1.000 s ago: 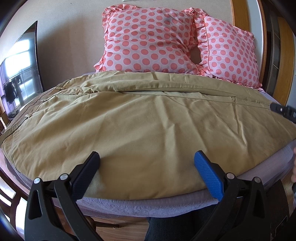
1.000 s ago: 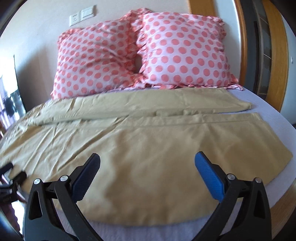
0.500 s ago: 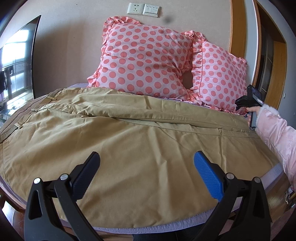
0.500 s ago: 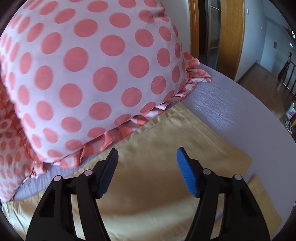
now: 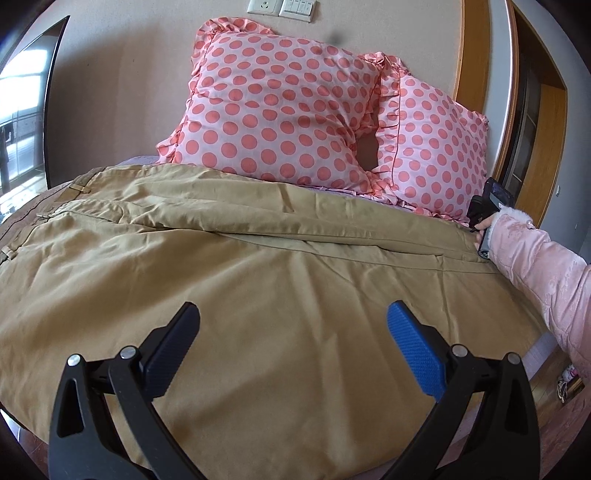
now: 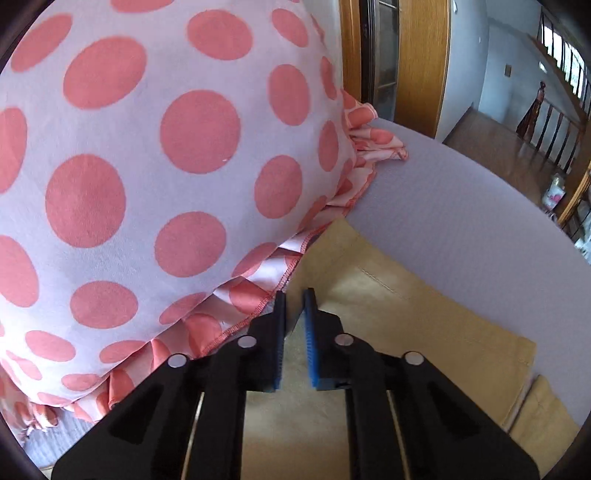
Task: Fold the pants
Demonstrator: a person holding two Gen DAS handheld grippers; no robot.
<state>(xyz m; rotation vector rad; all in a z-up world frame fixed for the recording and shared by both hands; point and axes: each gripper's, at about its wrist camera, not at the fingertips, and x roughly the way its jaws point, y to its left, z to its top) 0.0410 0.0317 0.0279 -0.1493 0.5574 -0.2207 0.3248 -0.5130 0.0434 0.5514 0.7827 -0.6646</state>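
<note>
In the right wrist view, the right gripper (image 6: 294, 325) had its jaws drawn nearly together at lower centre of the frame, a narrow gap remaining, whereas half a second earlier the same jaws stood well spread above the cloth. The jaws were closing on the far leg of the pants (image 6: 388, 314) near its hem corner, just beside the frilled edge of the polka-dot pillow (image 6: 166, 166); whether fabric was already pinched between them could not be determined, since the tips hid the contact. This change indicated that the grasp of the far leg end was under way, the likely first step toward laying one leg over the other. In the left wrist view, the left gripper (image 5: 291, 332) hovered with its jaws spread wide at lower centre, nothing between them, and it had moved forward over the cloth in the last second. The pants (image 5: 258, 277) lay flat across the bed (image 6: 461, 206), the waistband and belt loops at the left edge of the frame, the two legs running toward the right edge, with the seam between them crossing the middle. The cloth sat directly beneath and ahead of the left jaws, apparently not touching them. The person's pink sleeve (image 5: 546, 273) reached in from the right edge toward the far leg, below the second pillow (image 5: 436, 147). A wall socket (image 5: 263, 5) showed at the top.
</note>
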